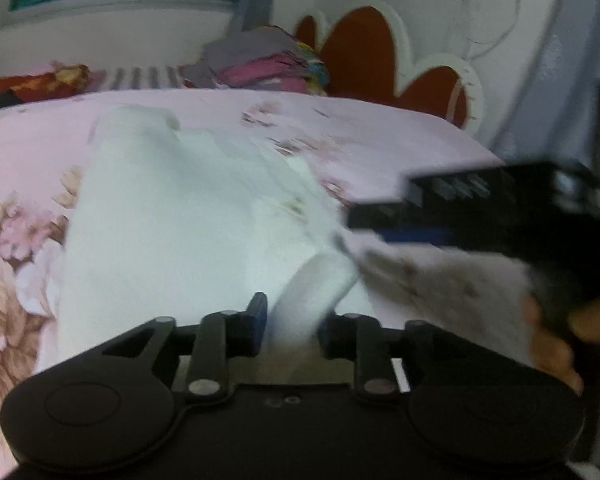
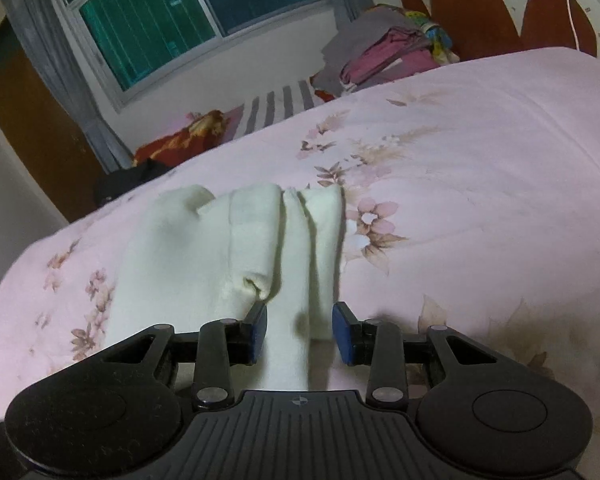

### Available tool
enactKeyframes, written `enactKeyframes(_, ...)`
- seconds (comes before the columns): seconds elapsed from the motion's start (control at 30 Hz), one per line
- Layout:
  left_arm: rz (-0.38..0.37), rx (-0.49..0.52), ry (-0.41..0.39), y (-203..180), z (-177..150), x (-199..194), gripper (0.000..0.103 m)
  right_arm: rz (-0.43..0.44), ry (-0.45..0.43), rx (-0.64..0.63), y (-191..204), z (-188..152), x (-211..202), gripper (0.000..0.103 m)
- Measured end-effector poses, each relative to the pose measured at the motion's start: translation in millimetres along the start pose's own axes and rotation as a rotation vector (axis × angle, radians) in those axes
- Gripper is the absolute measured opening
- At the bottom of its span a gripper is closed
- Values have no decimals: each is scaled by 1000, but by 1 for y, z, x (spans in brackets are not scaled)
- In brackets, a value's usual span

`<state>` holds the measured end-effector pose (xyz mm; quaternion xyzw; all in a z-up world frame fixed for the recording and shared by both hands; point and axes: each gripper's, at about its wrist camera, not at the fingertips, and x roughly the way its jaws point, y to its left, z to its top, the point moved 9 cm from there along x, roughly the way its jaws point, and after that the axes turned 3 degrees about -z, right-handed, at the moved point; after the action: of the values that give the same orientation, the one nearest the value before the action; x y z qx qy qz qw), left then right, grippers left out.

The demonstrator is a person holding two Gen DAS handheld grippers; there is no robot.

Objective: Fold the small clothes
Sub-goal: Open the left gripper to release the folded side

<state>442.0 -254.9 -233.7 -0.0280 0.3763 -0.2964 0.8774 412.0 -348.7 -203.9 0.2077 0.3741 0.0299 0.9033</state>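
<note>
A pink floral bedspread (image 2: 480,168) fills both views. On it, centre left of the frame, lies the white garment (image 2: 204,256), its sides already folded inward lengthwise; I judge the crosswise folds remain. A stack of folded clothes (image 2: 384,56) sits at the upper right, near the headboard. No containers are visible. My right gripper (image 2: 300,332) has parted jaws with a strip of the garment between them, not pressed. My left gripper (image 1: 290,326) also stands released, cloth between its fingers.
</note>
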Motion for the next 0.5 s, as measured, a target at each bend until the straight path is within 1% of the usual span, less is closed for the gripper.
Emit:
enactKeyframes(0.03,-9,12,10,-2,-2,-4,35,20,4,1,2,0,-1,36)
enactKeyframes(0.13,-37,18,19,0,-5,-24,41,77,21,-10,16,3,4,36)
enactKeyframes(0.17,-42,14,14,0,-6,-33,43,88,33,-13,20,2,7,36)
enactKeyframes(0.23,-39,5,-7,7,-2,-52,52,109,54,-10,27,1,15,36)
enactKeyframes(0.27,-28,3,-21,12,1,-62,53,114,66,-7,30,0,20,38)
enactKeyframes(0.3,-11,1,-39,18,4,-71,54,119,78,-3,31,0,27,44)
enactKeyframes(0.33,7,-3,-55,25,8,-78,54,121,87,3,31,0,32,67)
enactKeyframes(0.37,29,-18,-71,34,13,-86,55,122,87,9,31,1,37,78)
enactKeyframes(0.5,98,-110,-111,72,31,-97,56,140,82,9,33,3,51,77)
